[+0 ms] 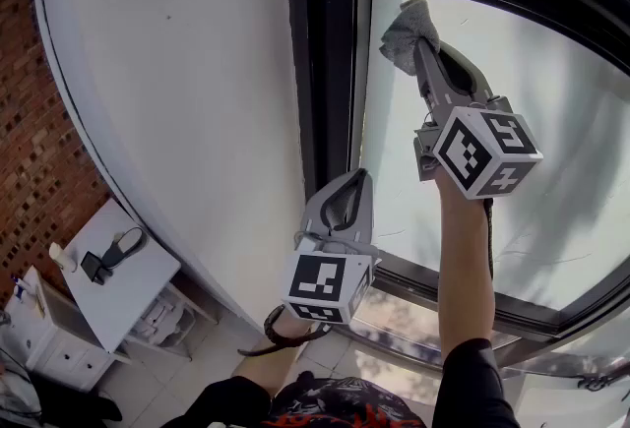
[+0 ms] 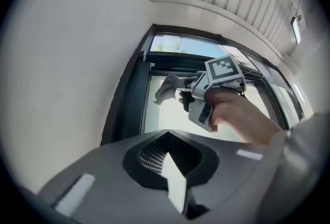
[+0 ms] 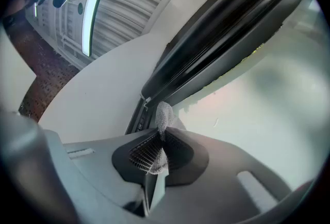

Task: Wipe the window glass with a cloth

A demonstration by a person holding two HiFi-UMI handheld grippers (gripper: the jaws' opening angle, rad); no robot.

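Head view: the right gripper (image 1: 421, 40) points up the window glass (image 1: 561, 121), its fingers clamped on a grey cloth (image 1: 406, 30) bunched at the pane's upper left corner, near the dark frame (image 1: 320, 72). The left gripper (image 1: 358, 178) sits lower, beside the frame, tips upward.

Left gripper view: its fingers are closed, with nothing between them.

Right gripper view: the cloth's long axis runs along the fingers, with its free end toward the frame.

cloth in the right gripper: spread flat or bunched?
Bunched. The cloth is a crumpled wad pinched between the right gripper tips, with loose folds sticking out past them.
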